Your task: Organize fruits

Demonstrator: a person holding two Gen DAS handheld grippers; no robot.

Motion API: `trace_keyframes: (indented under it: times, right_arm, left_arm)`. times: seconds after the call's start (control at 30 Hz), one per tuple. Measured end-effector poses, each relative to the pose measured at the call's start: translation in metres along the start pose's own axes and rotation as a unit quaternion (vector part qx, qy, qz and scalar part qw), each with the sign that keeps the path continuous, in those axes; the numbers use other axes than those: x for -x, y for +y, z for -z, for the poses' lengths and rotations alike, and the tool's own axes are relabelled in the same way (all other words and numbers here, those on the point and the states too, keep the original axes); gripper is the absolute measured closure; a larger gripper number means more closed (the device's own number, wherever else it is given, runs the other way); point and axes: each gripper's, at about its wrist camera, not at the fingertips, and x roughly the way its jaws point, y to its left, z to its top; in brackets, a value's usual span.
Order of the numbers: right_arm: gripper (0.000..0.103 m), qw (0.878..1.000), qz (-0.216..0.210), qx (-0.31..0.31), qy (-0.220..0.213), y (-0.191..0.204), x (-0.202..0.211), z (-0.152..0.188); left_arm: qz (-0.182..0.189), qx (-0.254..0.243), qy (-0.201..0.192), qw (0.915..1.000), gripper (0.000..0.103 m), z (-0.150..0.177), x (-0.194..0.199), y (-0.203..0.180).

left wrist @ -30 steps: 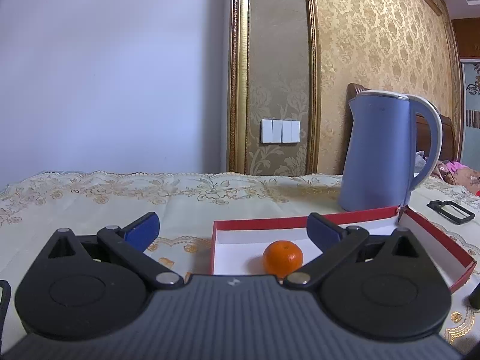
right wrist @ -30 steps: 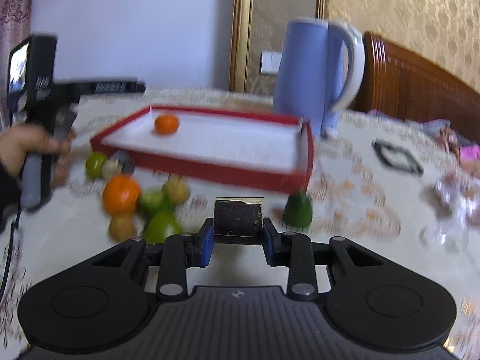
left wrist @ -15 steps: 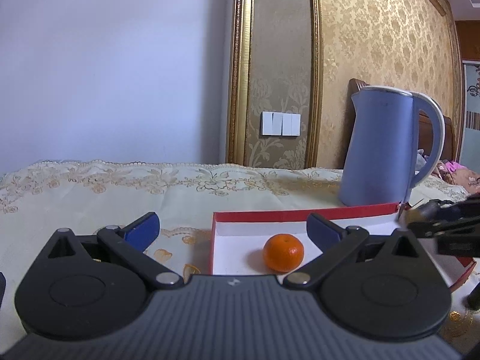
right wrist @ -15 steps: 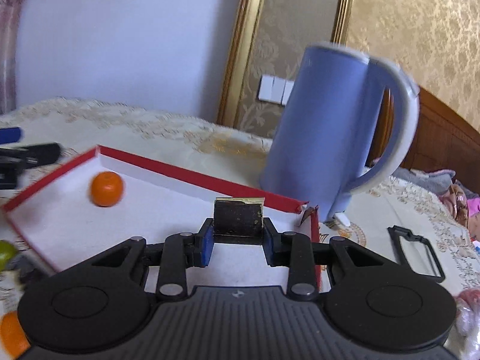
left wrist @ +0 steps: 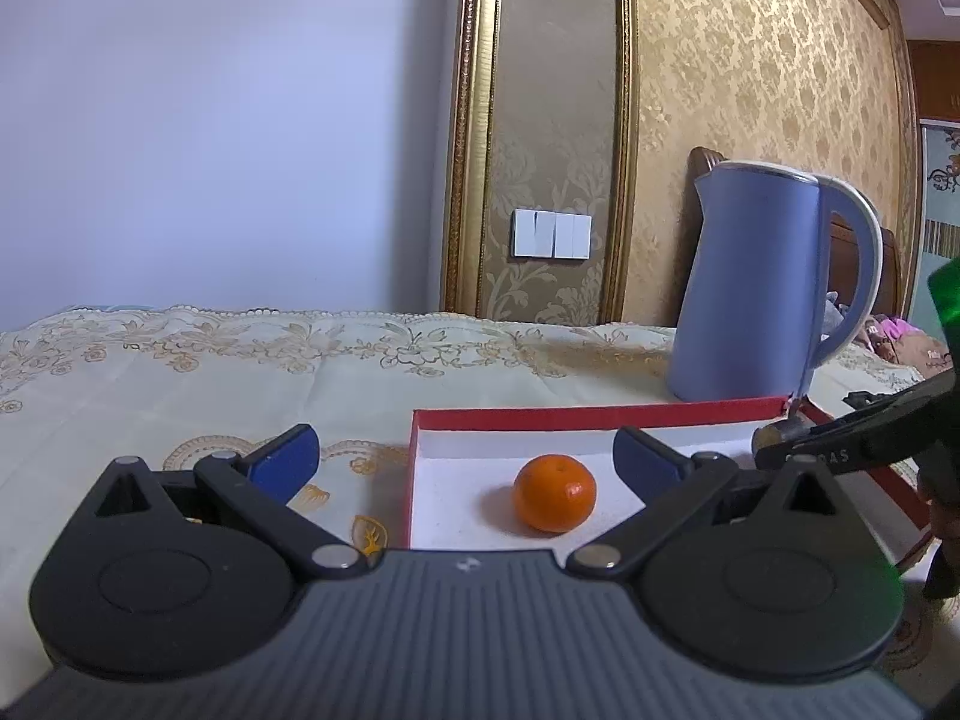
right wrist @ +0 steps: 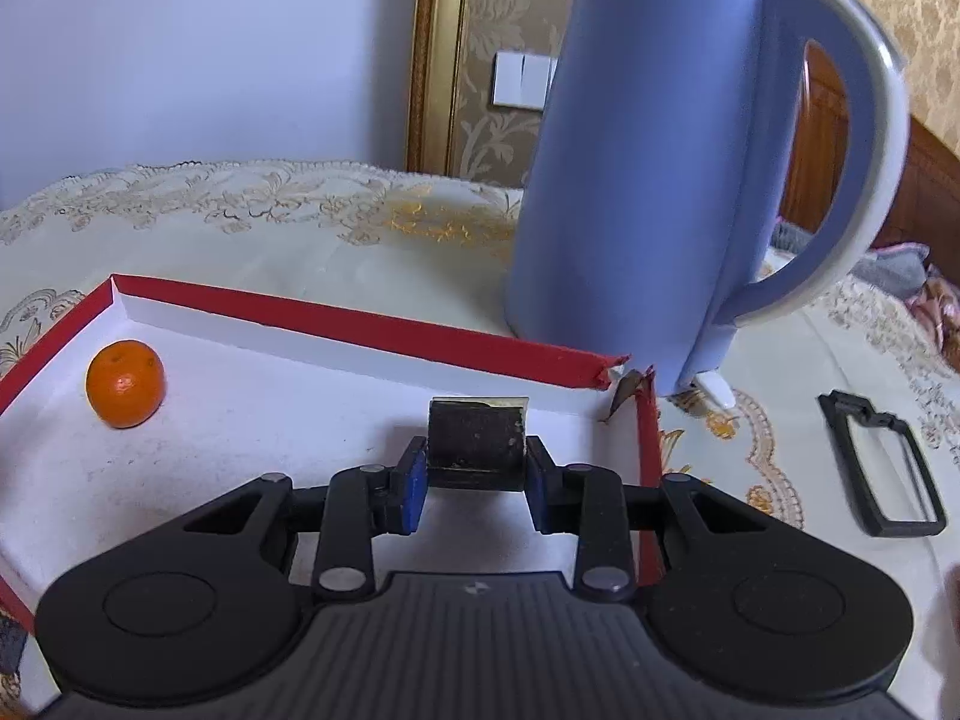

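- One small round orange citrus fruit (right wrist: 125,383) already lies on the white floor of the shallow red-walled cardboard tray (right wrist: 372,324), near its far left corner, apart from both walls. That is the only fruit the pictures show placed.
- The right gripper (right wrist: 474,483) hangs over the right part of the tray, its blue-padded fingers (right wrist: 413,483) closed tight on a small dark brown blocky thing (right wrist: 474,441) with a pale, shiny top edge. Whether this is a fruit I cannot tell; it looks squared off, not round.
- The left gripper (left wrist: 465,459) sits low in front of the tray's left end with its blue fingertips (left wrist: 288,459) spread wide and nothing between them. The orange fruit shows between them but farther off, inside the tray.
- In the left view the right tool's black tip (left wrist: 840,447) reaches in from the right edge over the tray wall.
- By my judgement the task is at an early stage: one fruit is in, the carried piece is poised above the tray and not yet set down, and no other fruit is in view to count what is left.
- A tall lilac-blue electric kettle (right wrist: 648,180) stands on the embroidered cream tablecloth (left wrist: 210,372) just behind the tray's torn far right corner, and a black rectangular clip (right wrist: 876,468) lies to the tray's right, apart from it.
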Motion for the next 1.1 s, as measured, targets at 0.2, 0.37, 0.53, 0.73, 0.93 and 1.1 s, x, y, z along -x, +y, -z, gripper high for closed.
trace_keyframes:
  times: [0.2, 0.37, 0.53, 0.73, 0.93, 1.1]
  right_arm:
    - [0.071, 1.0, 0.005, 0.017, 0.01, 0.006, -0.005, -0.003]
    - [0.071, 1.0, 0.009, 0.017, 0.015, 0.006, -0.006, -0.003]
    - [0.071, 1.0, 0.008, 0.019, 0.016, 0.006, -0.007, -0.004]
    - [0.052, 0.999, 0.03, 0.019, -0.006, 0.004, 0.003, -0.004]
    - [0.027, 0.995, 0.027, -0.011, -0.093, -0.012, 0.062, -0.002]
    - [0.0, 0.979, 0.005, -0.039, -0.201, -0.027, 0.139, 0.037]
  left_arm:
    - [0.0, -0.001, 0.003, 1.0, 0.0, 0.001, -0.001, 0.0]
    - [-0.001, -0.003, 0.005, 1.0, 0.0, 0.001, -0.002, 0.0]
    - [-0.001, -0.004, 0.009, 1.0, 0.0, 0.002, -0.003, 0.0]
    - [-0.002, -0.005, 0.011, 0.9999, 0.0, 0.002, -0.004, 0.001]
    - [-0.004, -0.003, 0.014, 0.9999, 0.0, 0.003, -0.005, 0.002]
    - [-0.003, -0.006, 0.013, 0.9999, 0.0, 0.003, -0.006, 0.002]
